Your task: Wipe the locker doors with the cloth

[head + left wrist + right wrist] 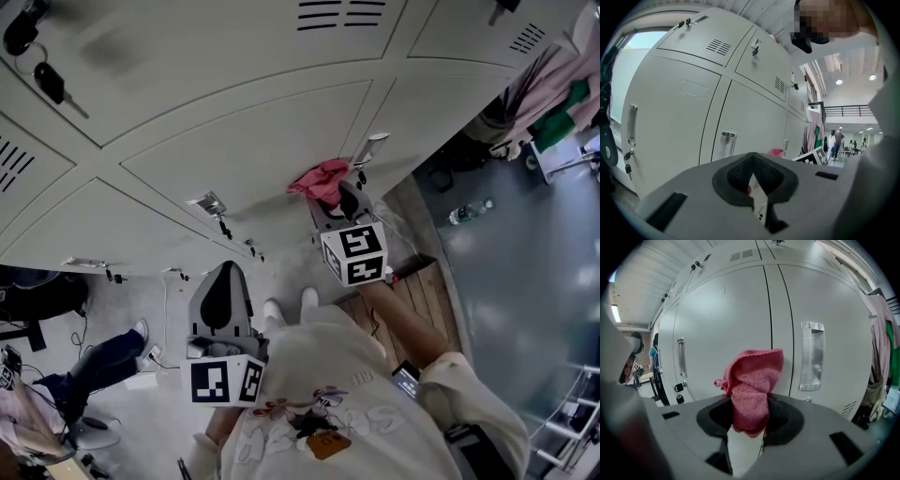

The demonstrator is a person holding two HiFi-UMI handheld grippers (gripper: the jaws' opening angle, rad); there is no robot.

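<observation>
R gripper [749,423]: clamped on pink cloth [752,380], cloth close to locker door [722,319], beside handle [812,357]
L gripper [752,183]: jaws together, nothing in them

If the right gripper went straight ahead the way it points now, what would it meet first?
The pink cloth clamped in the right gripper would press first against the grey locker door, near the seam left of the metal handle. Whether it already touches is hard to tell.
</observation>
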